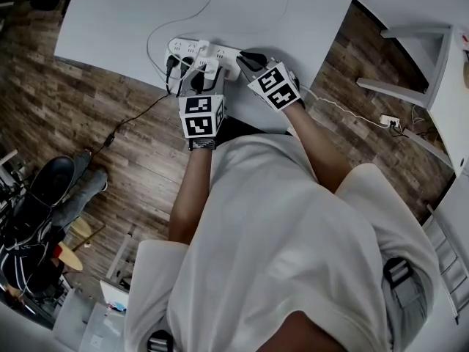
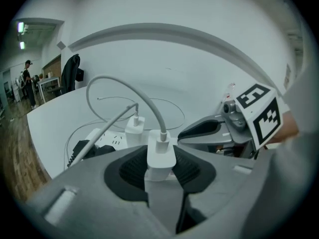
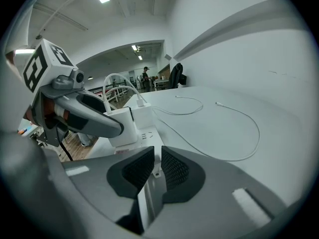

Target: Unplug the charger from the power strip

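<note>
A white power strip [image 1: 185, 48] lies near the front edge of the white table [image 1: 117, 13]. My left gripper [image 2: 160, 167] is shut on a white charger [image 2: 160, 152] that stands upright on the strip, its white cable [image 2: 142, 98] arching up and away. Right behind it a second white charger [image 2: 134, 129] sits in the strip [image 2: 102, 138]. My right gripper [image 3: 157, 167] rests on the strip's near end [image 3: 145, 136] with its jaws almost together and nothing gripped. In the head view the left gripper [image 1: 200, 78] and right gripper [image 1: 247, 60] sit side by side on the strip.
Black plugs [image 1: 171, 64] and a dark cord [image 1: 132, 116] leave the strip's left end and drop to the wooden floor. Loose white cables [image 3: 239, 128] lie on the table beyond. A second strip [image 1: 389, 121] lies on the floor at right, beside a white chair [image 1: 414, 57].
</note>
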